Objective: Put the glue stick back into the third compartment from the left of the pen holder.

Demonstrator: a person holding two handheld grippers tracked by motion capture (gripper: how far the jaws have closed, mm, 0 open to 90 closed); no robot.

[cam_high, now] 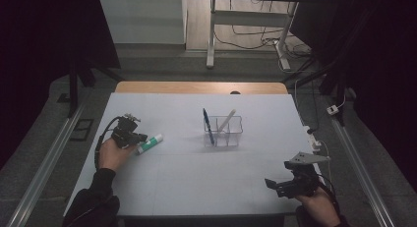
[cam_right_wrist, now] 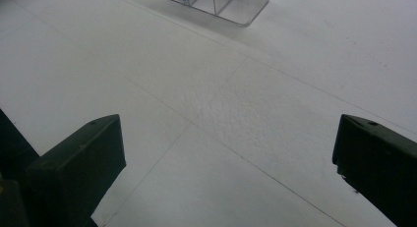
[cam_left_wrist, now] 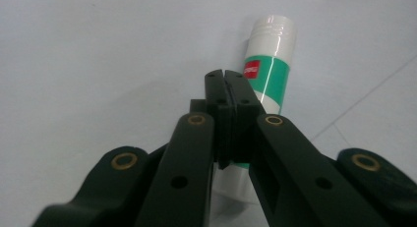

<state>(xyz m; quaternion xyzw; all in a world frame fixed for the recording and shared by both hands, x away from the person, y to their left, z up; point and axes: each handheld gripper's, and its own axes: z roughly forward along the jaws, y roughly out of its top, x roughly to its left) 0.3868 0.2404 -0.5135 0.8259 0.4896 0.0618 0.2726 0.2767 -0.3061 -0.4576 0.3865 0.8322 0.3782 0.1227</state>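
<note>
Glue stick (cam_left_wrist: 268,74) — a smooth white plastic cylinder with a green label band and a ribbed cap end — lies on its side at the left of the high view, just right of the left gripper (cam_high: 134,137). In the left gripper view it runs from lower centre up toward the upper right, behind the black jaws, which are pressed together at their tips with nothing between them; the stick seems to rest just beneath or beside them rather than in a grip. Being round and slick, it would likely roll across the white table sheet (cam_high: 196,183) if the clenched jaws nudge it, and a pinch near the rounded side could squirt it out. Centre of the high view holds a clear plastic organizer (cam_high: 223,132), thin-walled and light, with a blue pen (cam_high: 208,126) and a white stick (cam_high: 226,121) leaning in it — a hard drop could tip it. At lower right the right gripper (cam_high: 281,185) rests with jaws spread wide, empty, over bare matte sheet.
</note>
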